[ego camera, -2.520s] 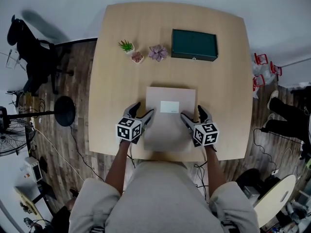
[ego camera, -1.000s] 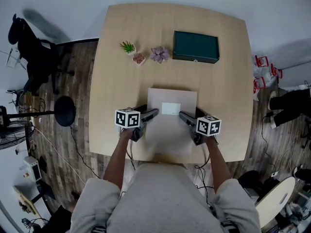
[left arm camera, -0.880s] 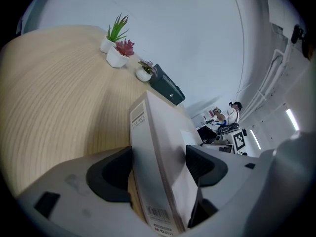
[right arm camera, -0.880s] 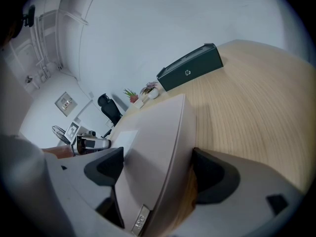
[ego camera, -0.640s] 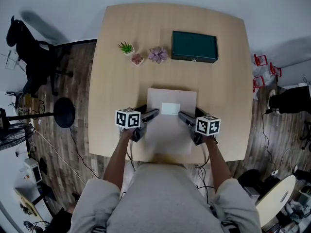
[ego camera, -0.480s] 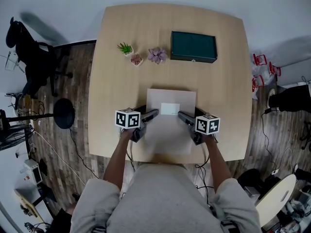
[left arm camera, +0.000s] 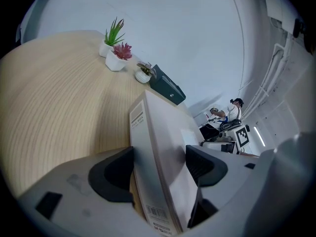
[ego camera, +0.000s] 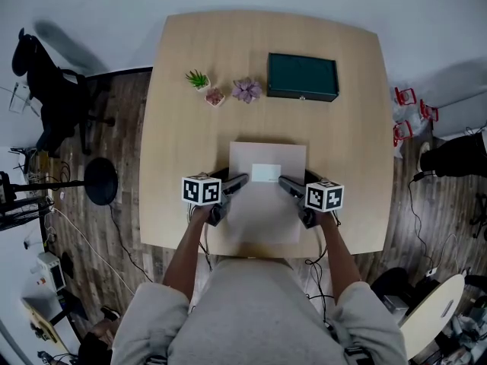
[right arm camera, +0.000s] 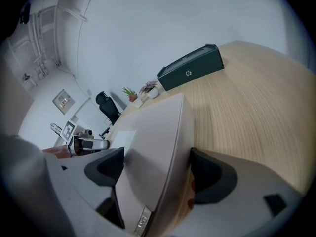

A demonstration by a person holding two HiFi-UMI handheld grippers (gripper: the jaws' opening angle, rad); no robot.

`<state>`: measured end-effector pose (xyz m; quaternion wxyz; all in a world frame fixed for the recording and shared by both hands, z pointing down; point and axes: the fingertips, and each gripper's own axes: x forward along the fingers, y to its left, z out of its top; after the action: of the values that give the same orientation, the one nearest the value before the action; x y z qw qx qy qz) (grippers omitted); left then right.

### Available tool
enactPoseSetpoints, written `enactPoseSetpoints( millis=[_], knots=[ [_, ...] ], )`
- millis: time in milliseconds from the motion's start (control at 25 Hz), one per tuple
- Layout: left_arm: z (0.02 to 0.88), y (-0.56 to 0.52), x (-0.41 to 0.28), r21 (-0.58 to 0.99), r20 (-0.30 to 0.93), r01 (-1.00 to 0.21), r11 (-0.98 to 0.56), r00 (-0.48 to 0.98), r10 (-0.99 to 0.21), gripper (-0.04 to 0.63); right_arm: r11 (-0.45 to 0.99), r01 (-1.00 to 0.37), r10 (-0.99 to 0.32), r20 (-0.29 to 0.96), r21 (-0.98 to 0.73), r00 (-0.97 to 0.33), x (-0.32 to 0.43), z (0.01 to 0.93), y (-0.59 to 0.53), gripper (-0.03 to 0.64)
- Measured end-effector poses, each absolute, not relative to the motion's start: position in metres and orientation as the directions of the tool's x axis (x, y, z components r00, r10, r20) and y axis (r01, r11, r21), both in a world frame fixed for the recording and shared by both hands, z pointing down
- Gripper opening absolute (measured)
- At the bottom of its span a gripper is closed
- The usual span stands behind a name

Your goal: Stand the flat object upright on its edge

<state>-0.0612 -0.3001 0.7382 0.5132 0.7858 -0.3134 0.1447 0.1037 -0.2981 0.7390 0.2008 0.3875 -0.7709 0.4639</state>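
The flat object is a thin pale grey-beige box with a white label, lying near the front of the wooden table. My left gripper is shut on its left edge and my right gripper on its right edge. In the left gripper view the box fills the gap of the left gripper, thin side toward the camera. In the right gripper view the box sits the same way in the right gripper. Its near end looks slightly raised, its far edge low by the tabletop.
A dark green case lies at the back right of the table. Three small potted plants stand to its left. The table's front edge runs just under my forearms. A black chair and a round stand are on the floor at left.
2.5 s ago both grippers stood open beside the box. They have since turned and shut on its left and right edges. Over the last second almost nothing has moved.
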Motion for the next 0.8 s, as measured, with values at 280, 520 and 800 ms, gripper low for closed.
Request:
enactPoseSetpoints(
  millis=[280,520,800],
  knots=[
    [0.728,-0.298,-0.063,0.707,0.544,-0.646,-0.288,0.757,-0.362,0.318,0.288,-0.787,-0.443,0.653,-0.545,-0.614,0.102,0.727,-0.299,0.425],
    [0.717,-0.292,-0.064,0.689,0.541,-0.654,-0.313,0.751,-0.378,0.318,0.312,-0.789,-0.465,0.639,-0.529,-0.613,0.101,0.714,-0.294,0.422],
    [0.698,-0.278,-0.064,0.663,0.533,-0.665,-0.344,0.742,-0.407,0.318,0.352,-0.788,-0.502,0.608,-0.505,-0.614,0.100,0.695,-0.283,0.419]
  ],
)
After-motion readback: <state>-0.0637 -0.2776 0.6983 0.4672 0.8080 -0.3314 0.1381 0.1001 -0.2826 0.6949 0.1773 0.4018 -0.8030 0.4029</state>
